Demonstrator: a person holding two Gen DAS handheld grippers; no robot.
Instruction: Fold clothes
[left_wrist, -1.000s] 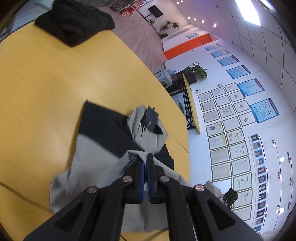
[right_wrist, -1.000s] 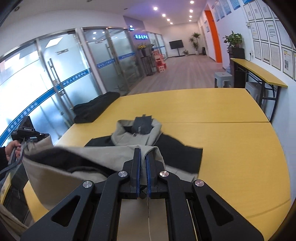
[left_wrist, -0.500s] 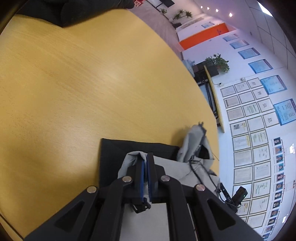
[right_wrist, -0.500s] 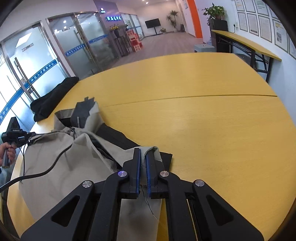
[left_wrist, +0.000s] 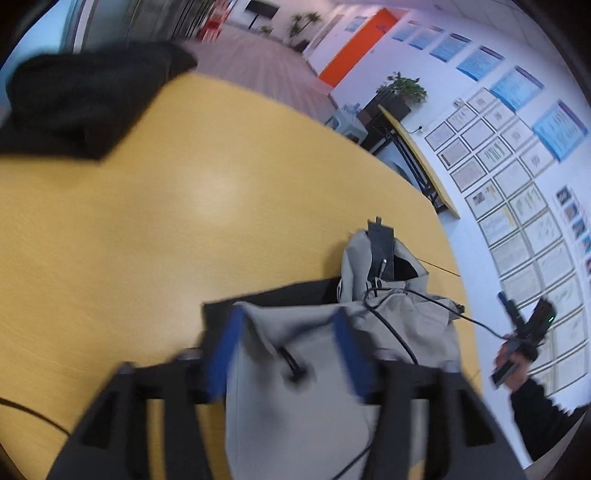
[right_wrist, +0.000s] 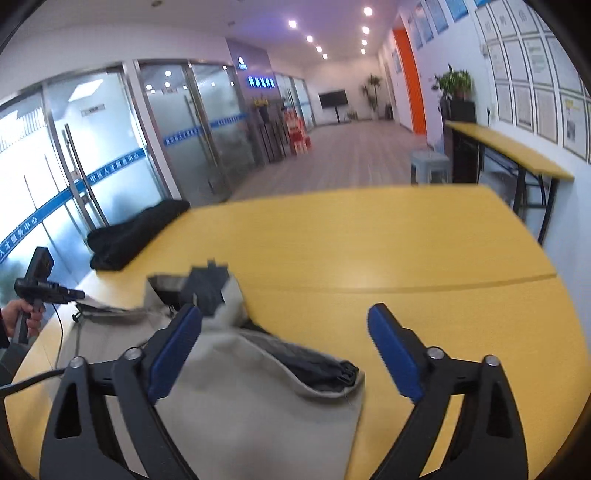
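Observation:
A grey and black jacket lies folded over on the yellow table, its hood pointing away. My left gripper is open just above the folded grey edge and holds nothing. In the right wrist view the jacket lies below my right gripper, which is open wide and empty. The black lining shows at the fold's right corner. Each hand-held gripper shows in the other's view, the right one and the left one.
A black garment lies heaped at the table's far left corner, also in the right wrist view. A black cable runs across the jacket. A narrow side table stands by the wall.
Both grippers have opened and let go of the jacket edge, which now lies folded forward on the table. Both have lifted back a little.

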